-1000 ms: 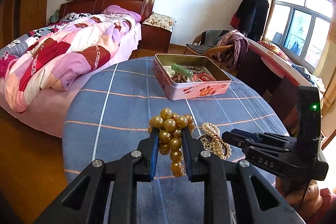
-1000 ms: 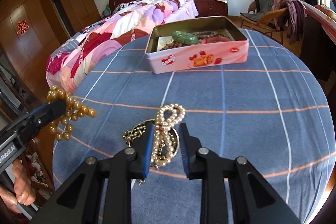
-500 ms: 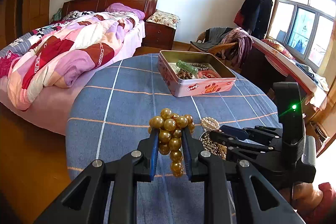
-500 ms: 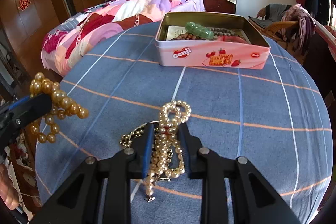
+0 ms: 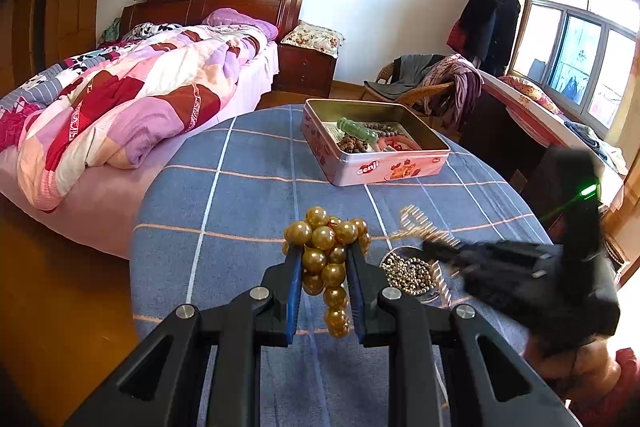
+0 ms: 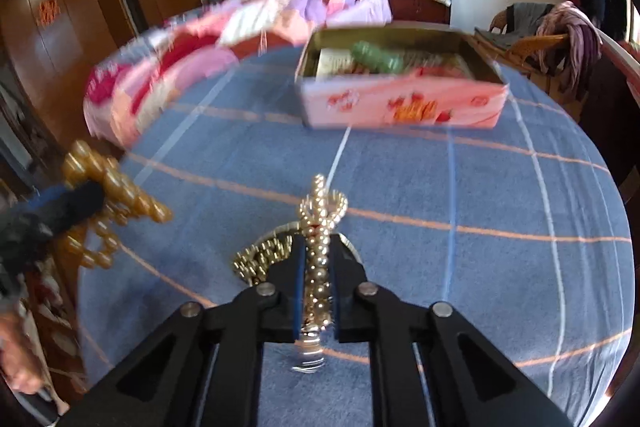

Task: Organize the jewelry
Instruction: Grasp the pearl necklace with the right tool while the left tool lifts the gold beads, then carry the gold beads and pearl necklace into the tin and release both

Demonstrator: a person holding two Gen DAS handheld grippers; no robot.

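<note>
We lift the pearl strand [image 6: 319, 247] clear, right claw [image 6: 316, 291] clamped on it; left claw [image 5: 323, 275] grips gold beads [image 5: 325, 247], both short of the tin [image 5: 384, 171].

left wrist: low, close, facing tin [image 5: 376, 143]; right wrist: same; shared: table [image 6: 440, 187], bed [image 5: 120, 99]

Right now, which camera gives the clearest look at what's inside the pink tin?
The left wrist view. There the pink tin is sharp, and a green piece, brown beads and something red show inside. In the right wrist view the tin looms larger but is motion-blurred; only the green piece reads clearly.
</note>
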